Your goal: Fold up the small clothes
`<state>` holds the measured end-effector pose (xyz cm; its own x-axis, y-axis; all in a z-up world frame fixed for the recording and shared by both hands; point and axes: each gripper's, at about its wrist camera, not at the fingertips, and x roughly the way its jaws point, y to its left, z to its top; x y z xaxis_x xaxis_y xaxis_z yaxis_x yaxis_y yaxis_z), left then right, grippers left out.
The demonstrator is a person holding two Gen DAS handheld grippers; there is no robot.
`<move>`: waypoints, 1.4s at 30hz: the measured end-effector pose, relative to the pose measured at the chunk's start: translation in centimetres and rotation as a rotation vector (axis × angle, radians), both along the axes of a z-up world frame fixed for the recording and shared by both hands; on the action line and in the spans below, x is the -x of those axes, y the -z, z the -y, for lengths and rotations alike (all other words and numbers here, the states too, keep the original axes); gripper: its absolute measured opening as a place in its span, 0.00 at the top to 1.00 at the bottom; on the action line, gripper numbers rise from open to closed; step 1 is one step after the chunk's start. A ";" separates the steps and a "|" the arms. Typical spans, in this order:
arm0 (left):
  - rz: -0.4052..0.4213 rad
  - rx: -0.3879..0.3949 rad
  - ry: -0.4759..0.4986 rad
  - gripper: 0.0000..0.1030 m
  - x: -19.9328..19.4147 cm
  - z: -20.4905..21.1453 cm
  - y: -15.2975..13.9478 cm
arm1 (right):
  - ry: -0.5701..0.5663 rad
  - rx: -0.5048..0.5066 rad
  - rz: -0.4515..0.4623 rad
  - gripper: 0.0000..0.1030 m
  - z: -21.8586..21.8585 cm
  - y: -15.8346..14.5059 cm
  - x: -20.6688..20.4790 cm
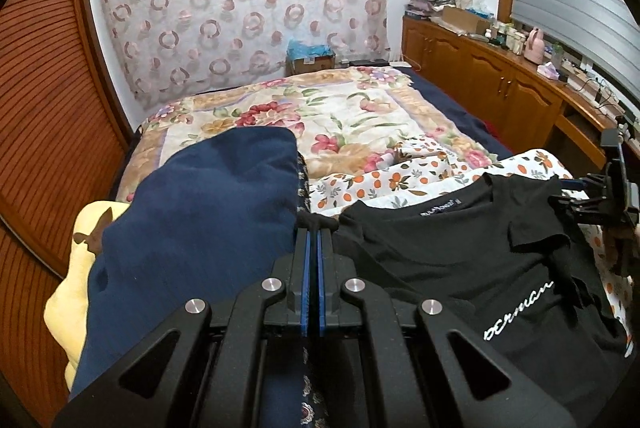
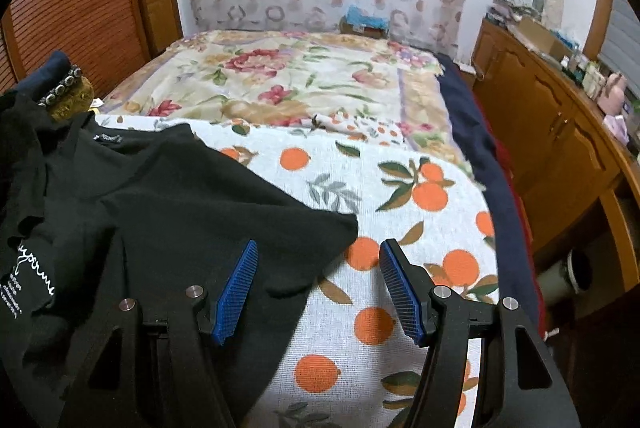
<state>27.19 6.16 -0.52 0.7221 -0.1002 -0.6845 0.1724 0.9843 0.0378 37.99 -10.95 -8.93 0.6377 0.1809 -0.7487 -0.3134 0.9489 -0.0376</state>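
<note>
On the far left of the left wrist view, a yellow pillow point(image 1: 68, 304) sits at the edge of the bed, out of the way. A big blue cloth point(image 1: 208, 211) is heaped just beside it, maybe pushed there to make room for folding.

Next comes the left gripper point(image 1: 314, 228). Its 2 blue pads are pressed together with almost no gap. The tips sit at the left edge of the black shirt point(image 1: 460, 256), and a bit of black cloth seems to be caught at the tips. I think it is pinching that edge to hold it or to carry it over for a fold, but I cannot be sure how much cloth is inside.

The black shirt lies spread on a sheet with oranges on it point(image 2: 400, 203), at the near end of the bed. Its neck tag faces up and the white writing shows. The flat sheet gives it a smooth place to be folded. One sleeve looks turned in over the chest, so the folding has likely begun.

On the right, the right gripper point(image 2: 316, 256) is spread wide and holds nothing. Its left pad is over the shirt's right sleeve point(image 2: 312, 228) and its right pad is over the sheet. It looks ready to come down on that sleeve corner.

Farther right stands a wooden cabinet point(image 2: 560, 131).
</note>
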 end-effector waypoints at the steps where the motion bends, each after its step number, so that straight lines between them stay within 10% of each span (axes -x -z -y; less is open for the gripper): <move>1: 0.002 0.003 0.002 0.96 0.2 0.0 0.0 | -0.005 -0.017 -0.003 0.37 0.0 -0.1 -0.2; 5: 0.016 0.025 0.017 0.96 1.2 0.4 -0.1 | -0.043 -0.035 0.005 0.52 -0.6 -0.4 -0.5; 8: 0.025 0.034 0.031 0.96 2.0 0.7 -0.3 | -0.094 -0.054 -0.013 0.87 -0.8 -0.5 -0.5; 27: 0.147 0.106 0.062 0.96 8.7 0.1 -3.4 | -0.151 -0.193 0.295 0.91 1.2 -8.1 9.4; 42: 0.189 0.192 0.070 0.96 20.4 -1.8 -1.4 | -0.181 -0.167 0.346 0.91 3.4 -8.2 22.3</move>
<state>6.75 7.99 0.89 0.8220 -0.2687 -0.5021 0.2475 0.9626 -0.1101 15.65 -14.40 -0.72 0.7929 0.4140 -0.4470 -0.4717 0.8815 -0.0203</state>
